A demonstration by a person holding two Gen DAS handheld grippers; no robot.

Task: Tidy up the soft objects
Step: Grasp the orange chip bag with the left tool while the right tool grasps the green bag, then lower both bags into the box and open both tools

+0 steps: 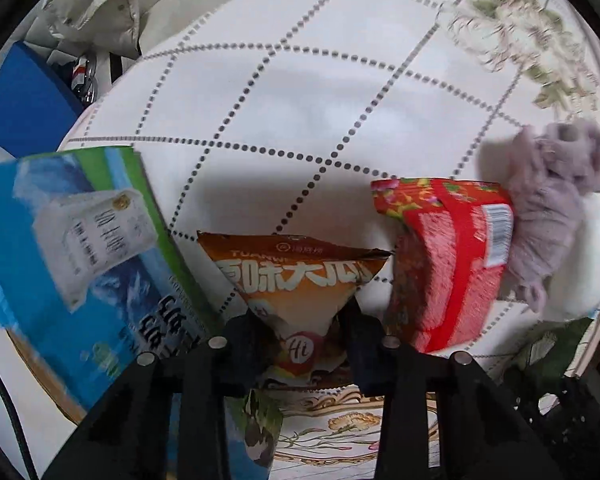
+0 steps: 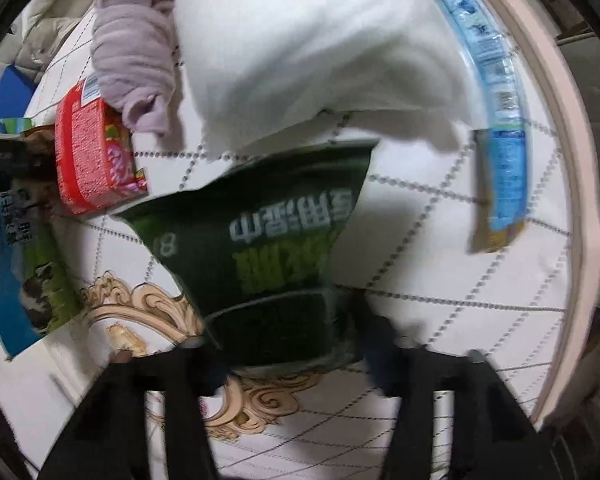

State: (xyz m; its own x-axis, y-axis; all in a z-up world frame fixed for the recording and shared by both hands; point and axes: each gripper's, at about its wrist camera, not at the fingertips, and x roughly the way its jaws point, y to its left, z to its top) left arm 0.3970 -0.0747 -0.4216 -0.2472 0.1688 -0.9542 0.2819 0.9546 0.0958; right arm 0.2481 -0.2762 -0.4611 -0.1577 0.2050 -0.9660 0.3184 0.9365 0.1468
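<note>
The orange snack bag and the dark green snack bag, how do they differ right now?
The orange snack bag sits between the fingers of the left hand-held gripper; the dark green snack bag is in the right hand-held gripper. The orange one has white lettering and a red "Hi" badge; the green one has white and light green lettering. Both are crinkly printed packets over the white quilted surface.

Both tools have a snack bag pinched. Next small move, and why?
Probably set the orange bag down beside the red pack. The left tool grips its lower corner, and the quilted surface ahead looks open. The right tool holds the green bag.
</note>
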